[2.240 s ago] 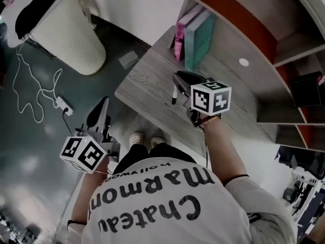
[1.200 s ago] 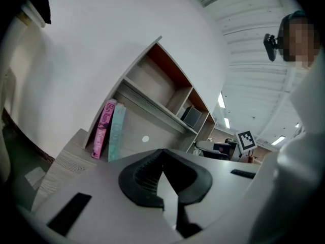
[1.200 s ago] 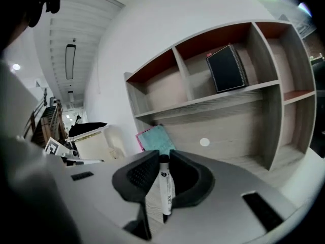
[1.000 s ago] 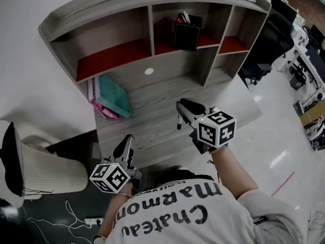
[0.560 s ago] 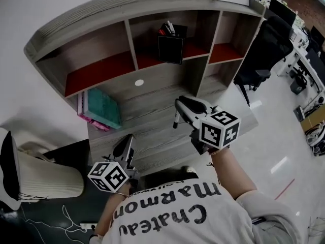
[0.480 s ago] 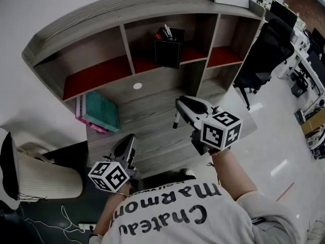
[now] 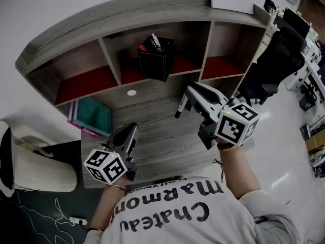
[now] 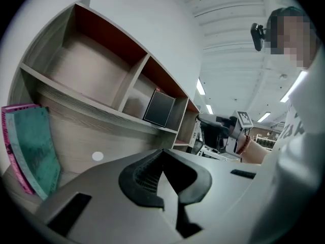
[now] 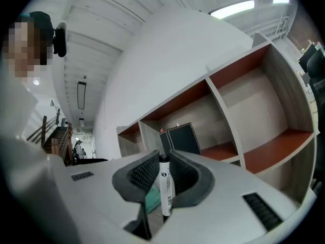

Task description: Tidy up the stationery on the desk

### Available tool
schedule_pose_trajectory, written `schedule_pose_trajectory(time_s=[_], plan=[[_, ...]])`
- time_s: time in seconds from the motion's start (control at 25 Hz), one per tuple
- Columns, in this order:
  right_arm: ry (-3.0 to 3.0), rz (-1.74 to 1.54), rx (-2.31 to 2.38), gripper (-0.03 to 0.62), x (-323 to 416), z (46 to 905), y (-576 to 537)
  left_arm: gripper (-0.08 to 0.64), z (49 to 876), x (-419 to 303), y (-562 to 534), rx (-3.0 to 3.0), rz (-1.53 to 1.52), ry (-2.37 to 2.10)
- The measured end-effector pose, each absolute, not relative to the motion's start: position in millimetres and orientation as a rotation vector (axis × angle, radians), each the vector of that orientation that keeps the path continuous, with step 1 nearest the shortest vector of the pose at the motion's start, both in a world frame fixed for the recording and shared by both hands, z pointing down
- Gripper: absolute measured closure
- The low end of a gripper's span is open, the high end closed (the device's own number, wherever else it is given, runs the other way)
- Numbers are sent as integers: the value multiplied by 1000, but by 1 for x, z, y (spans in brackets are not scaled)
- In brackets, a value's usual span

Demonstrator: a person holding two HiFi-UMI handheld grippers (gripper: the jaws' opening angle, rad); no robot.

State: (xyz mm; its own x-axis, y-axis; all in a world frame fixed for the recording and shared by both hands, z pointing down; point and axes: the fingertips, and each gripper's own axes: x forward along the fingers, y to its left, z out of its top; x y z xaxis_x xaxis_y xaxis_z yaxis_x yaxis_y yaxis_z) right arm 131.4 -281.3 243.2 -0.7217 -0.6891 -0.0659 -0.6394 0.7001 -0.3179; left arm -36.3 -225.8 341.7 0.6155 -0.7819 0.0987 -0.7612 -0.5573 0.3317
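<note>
Grey wood-grain desk (image 7: 167,141) sits beneath two hand-held grippers. Nearest the camera, the left gripper (image 7: 133,129) hovers over the desk's front edge, its jaws pressed together with nothing between them. Slightly further on, the right gripper (image 7: 189,91) is clamped on a white marker (image 7: 180,108), held upright above the desktop. Teal and pink books (image 7: 93,117) stand at the desk's left end. Beyond them, a black pen holder (image 7: 155,61) with pens in it stands in the middle compartment of the red-lined shelf unit (image 7: 109,60).
</note>
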Motion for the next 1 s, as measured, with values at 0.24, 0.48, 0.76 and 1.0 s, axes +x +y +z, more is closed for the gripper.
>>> schedule_pose_trajectory(time_s=[0.24, 0.48, 0.76, 1.0], plan=[[2820, -151, -1002, 518, 141, 206, -296, 545, 342, -23, -244, 2442, -159, -1333], [2796, -5, -876, 518, 145, 150, -302, 545, 348, -2, -246, 2411, -134, -1349], [2688, 61, -828, 518, 138, 106, -305, 545, 350, -7, -247, 2407, -108, -1333], [2618, 137, -895, 518, 129, 80, -303, 545, 342, -12, -260, 2453, -69, -1269]])
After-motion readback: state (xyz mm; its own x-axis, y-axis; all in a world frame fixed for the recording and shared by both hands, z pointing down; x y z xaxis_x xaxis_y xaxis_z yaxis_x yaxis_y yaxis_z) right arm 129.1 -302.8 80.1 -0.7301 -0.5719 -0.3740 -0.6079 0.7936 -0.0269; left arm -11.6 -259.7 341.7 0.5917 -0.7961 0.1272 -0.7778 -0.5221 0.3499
